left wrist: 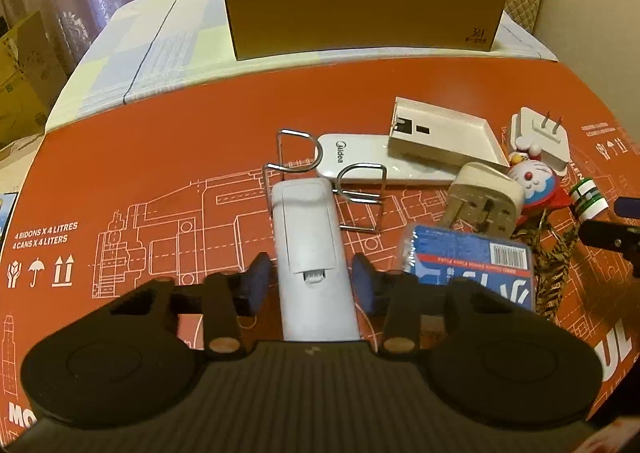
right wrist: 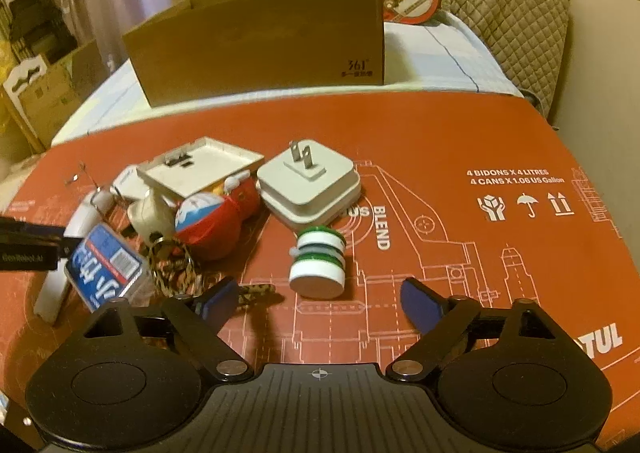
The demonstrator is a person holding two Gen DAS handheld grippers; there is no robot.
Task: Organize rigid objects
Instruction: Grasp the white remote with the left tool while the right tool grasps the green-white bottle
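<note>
1. Your left gripper [left wrist: 312, 281] has its jaws set moderately wide, one blue pad on each side of the long pale grey plastic remote [left wrist: 310, 241], which lies back-side up on the red printed cardboard sheet [left wrist: 160, 157]. A gap shows between each pad and the remote, so nothing is clamped.
2. Just past the remote's far end stands a bent silver wire rack [left wrist: 320, 177], and beyond that lies a white Midea-branded remote [left wrist: 360, 161] with a shallow white plastic tray [left wrist: 444, 137] resting across it.
3. To your right of the grey remote sits a clear plastic box with a blue label [left wrist: 472, 265], touching a cream travel plug adapter [left wrist: 484, 201].
4. Your right gripper [right wrist: 316, 297] is spread wide and holds nothing. The green-and-white striped spool [right wrist: 318, 263] stands upright just ahead of its fingertips.
5. Behind the spool sits a white square charger [right wrist: 308, 185] with its prongs up, and beside that a round blue-and-red cartoon cat toy [right wrist: 208, 225].
6. A brown open cardboard box [right wrist: 260, 41] stands at the far edge of the sheet.
</note>
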